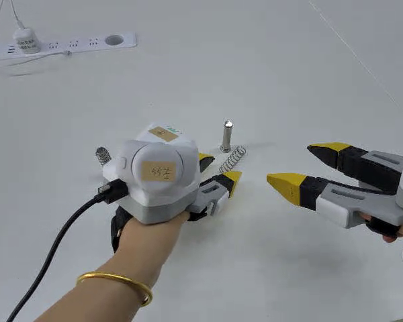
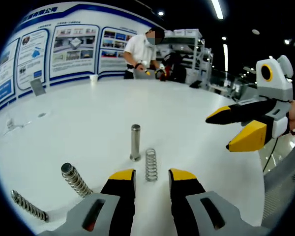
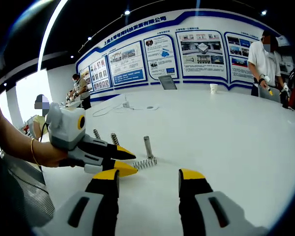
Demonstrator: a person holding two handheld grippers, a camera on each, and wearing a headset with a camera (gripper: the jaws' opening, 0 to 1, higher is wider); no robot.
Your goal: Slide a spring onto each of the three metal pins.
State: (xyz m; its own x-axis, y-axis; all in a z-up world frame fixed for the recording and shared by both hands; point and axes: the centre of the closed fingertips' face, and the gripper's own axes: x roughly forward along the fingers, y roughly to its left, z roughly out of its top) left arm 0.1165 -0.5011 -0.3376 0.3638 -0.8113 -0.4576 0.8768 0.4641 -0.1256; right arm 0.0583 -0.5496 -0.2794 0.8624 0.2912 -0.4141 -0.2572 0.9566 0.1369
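Head view: R tongs (image 1: 297, 164) partly off-frame.

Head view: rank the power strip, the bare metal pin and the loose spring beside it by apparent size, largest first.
1. power strip: clearly largest, though farthest away.
2-3. loose spring and bare metal pin: nearly alike. The spring lies flat and the pin stands foreshortened, so I won't rank them.

A spring (image 1: 232, 159) lies on the table (image 1: 289, 80) just beside a pin (image 1: 227, 136), ahead of the left gripper (image 1: 221, 168). The right gripper (image 1: 289, 163) is farther right.
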